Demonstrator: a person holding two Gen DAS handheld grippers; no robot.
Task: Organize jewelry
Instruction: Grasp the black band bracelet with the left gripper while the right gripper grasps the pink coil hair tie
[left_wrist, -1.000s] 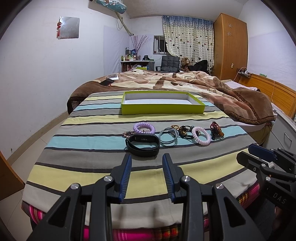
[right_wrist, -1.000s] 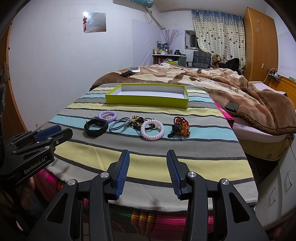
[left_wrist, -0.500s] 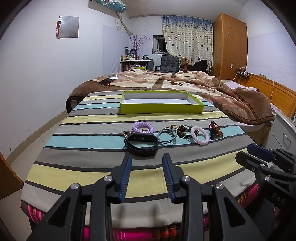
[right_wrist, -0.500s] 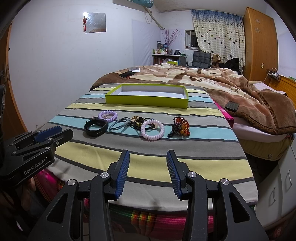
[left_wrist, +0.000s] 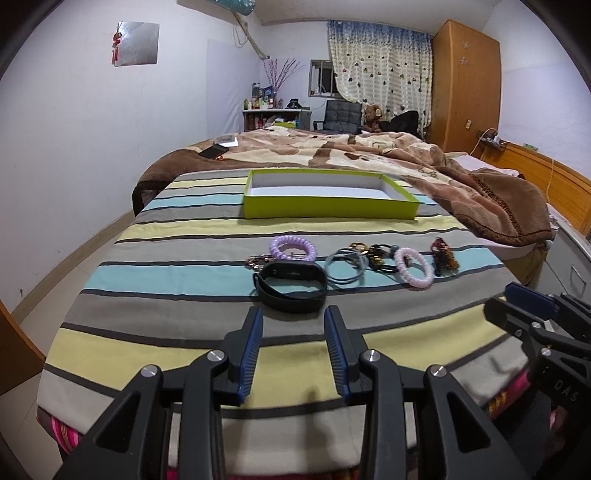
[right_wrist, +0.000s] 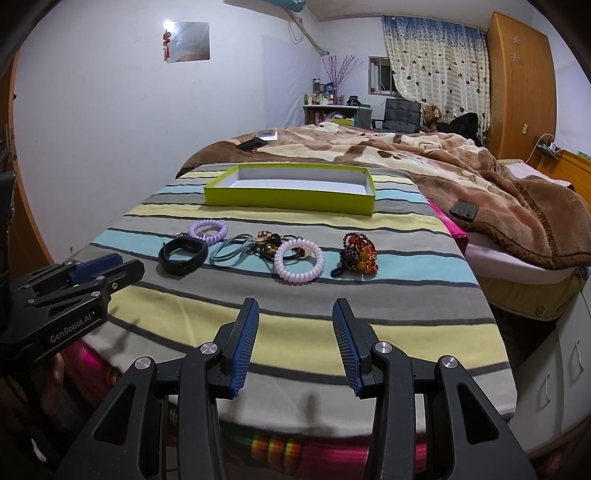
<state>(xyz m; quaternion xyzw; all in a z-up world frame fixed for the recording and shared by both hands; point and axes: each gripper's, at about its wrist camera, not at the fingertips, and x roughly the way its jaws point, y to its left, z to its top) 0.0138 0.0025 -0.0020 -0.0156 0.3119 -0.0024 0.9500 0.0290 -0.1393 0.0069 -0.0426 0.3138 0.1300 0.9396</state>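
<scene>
Looks like nothing's been sorted so far: the green box (left_wrist: 328, 208) at the far end of the striped cloth (left_wrist: 177, 273) sits empty, and all the jewelry is lined up in a row nearer in. Left gripper (left_wrist: 293, 350) has its fingers spread with nothing between them, aimed at the black band (left_wrist: 291, 286) just beyond. Right gripper (right_wrist: 295, 341) is spread and empty too, facing the pink coil bracelet (right_wrist: 299, 260). The dark tangle (right_wrist: 267, 242) mid-row is hard to make out. Next move, I'd guess: reach forward, pinch the band's rim, carry it to the box.
</scene>
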